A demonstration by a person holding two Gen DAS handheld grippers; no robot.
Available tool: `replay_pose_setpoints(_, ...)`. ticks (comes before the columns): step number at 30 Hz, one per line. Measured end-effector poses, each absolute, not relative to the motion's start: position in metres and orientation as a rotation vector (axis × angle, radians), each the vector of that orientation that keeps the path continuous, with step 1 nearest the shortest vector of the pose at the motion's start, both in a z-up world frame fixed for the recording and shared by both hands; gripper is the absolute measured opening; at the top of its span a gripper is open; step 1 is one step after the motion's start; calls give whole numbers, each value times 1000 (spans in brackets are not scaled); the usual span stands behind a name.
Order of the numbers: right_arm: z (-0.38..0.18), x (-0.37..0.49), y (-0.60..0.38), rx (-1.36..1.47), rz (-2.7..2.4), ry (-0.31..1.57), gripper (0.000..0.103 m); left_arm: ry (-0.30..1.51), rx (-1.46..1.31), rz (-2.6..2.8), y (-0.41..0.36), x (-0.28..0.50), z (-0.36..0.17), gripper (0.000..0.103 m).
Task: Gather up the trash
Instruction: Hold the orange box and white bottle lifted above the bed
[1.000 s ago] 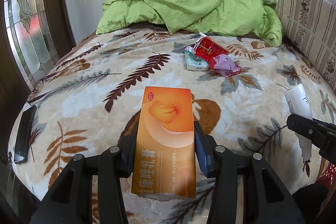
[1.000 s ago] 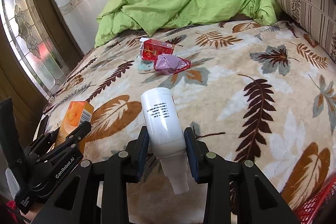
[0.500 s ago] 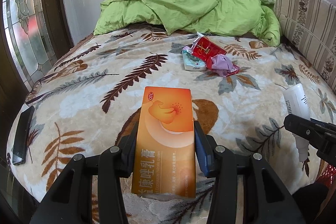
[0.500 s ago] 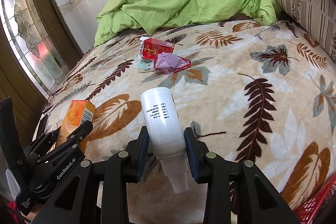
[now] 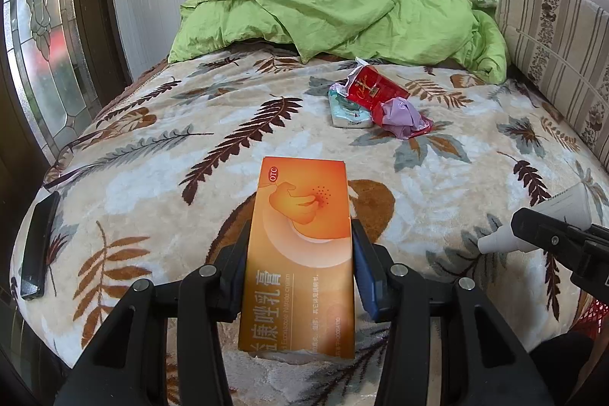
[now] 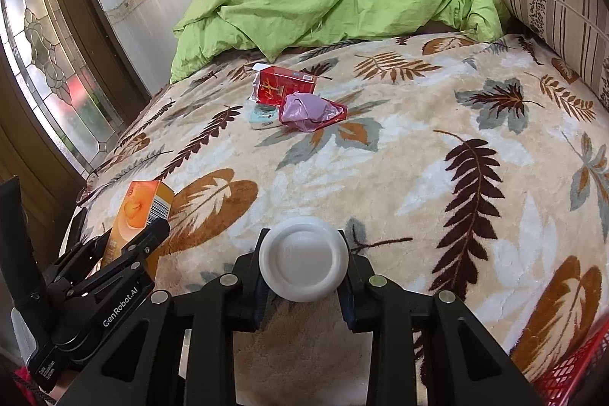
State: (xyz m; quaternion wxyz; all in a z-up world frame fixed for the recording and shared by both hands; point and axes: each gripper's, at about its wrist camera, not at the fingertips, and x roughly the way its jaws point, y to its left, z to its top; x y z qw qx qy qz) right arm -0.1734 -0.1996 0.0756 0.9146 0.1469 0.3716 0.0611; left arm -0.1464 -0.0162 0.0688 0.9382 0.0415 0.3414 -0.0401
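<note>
My left gripper is shut on an orange medicine box and holds it over the near edge of the bed; the box also shows in the right wrist view. My right gripper is shut on a white plastic bottle, whose round base now faces the camera; it shows at the right of the left wrist view. Farther up the leaf-patterned blanket lies a small pile: a red packet, a crumpled purple wrapper and a pale blue tissue pack.
A green duvet is heaped at the head of the bed. A striped cushion lines the right side. A black phone lies at the left edge. A red mesh basket sits at the lower right.
The white bottle has tipped in my right gripper, from lying lengthwise to base-on toward the camera. The left gripper and orange box have stayed about where they were.
</note>
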Motion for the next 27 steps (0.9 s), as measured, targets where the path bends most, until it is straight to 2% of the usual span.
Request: replay_pose_setpoints(27,88,-186,-207,329,102,700,32,699,76,-100,-22,-150,76,45)
